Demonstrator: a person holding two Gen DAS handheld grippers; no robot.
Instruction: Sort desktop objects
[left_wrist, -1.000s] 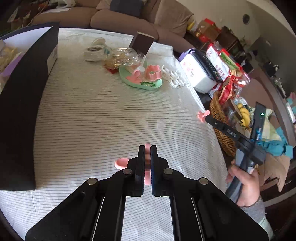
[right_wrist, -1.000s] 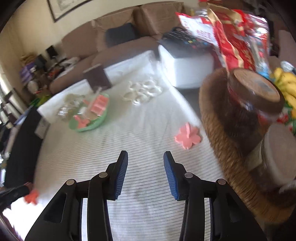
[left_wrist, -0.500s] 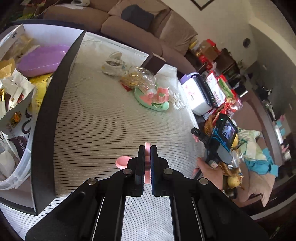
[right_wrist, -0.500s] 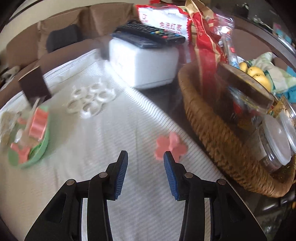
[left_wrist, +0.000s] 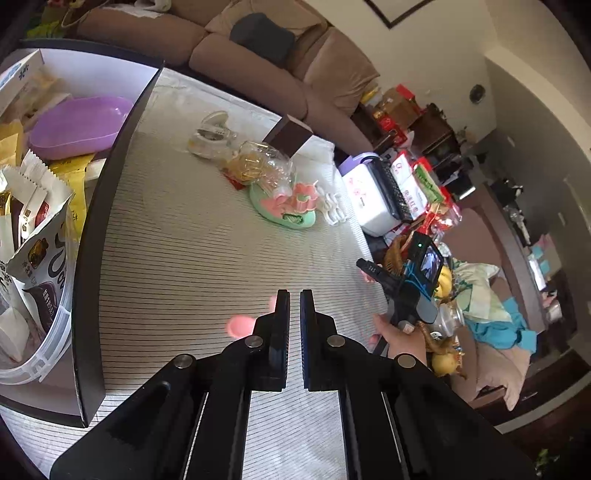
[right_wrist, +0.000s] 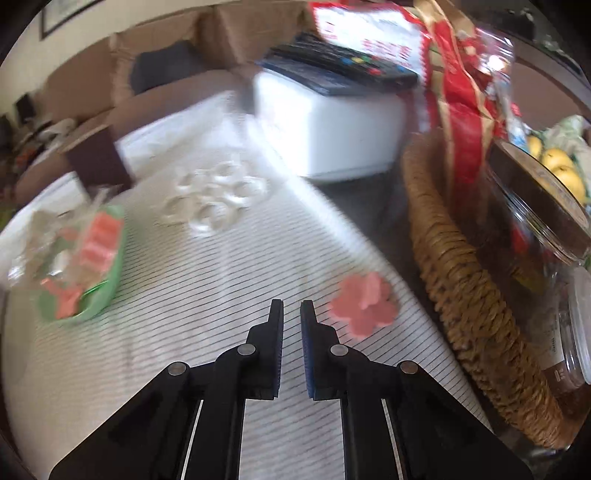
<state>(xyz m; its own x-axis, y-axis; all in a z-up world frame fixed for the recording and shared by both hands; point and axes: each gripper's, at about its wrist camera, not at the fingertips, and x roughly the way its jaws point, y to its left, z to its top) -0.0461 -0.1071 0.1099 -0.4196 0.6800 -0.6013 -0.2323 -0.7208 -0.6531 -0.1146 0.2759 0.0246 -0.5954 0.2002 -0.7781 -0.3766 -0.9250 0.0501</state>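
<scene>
On the tabletop (right_wrist: 184, 314) with its striped white cloth, a flat pink flower-shaped piece (right_wrist: 364, 304) is laid near the big brown woven basket (right_wrist: 461, 295). Just left of it, the right tool (right_wrist: 291, 306) is pressed together on nothing. The left tool (left_wrist: 294, 295) is pressed together too. A small blurry pink piece (left_wrist: 236, 326) is seen beside it, but whether it is pinched cannot be told.

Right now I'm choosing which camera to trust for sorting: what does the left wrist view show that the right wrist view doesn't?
Only the left wrist view shows the black box of snack packets, with the purple bowl in it, the person's hand holding the right gripper, and the shut left gripper.

Only the right wrist view shows the whole pink flower piece lying beside the wicker basket, and the glass jars in the basket.

Both show the green tray, the white rings, the white container and the striped cloth.
</scene>
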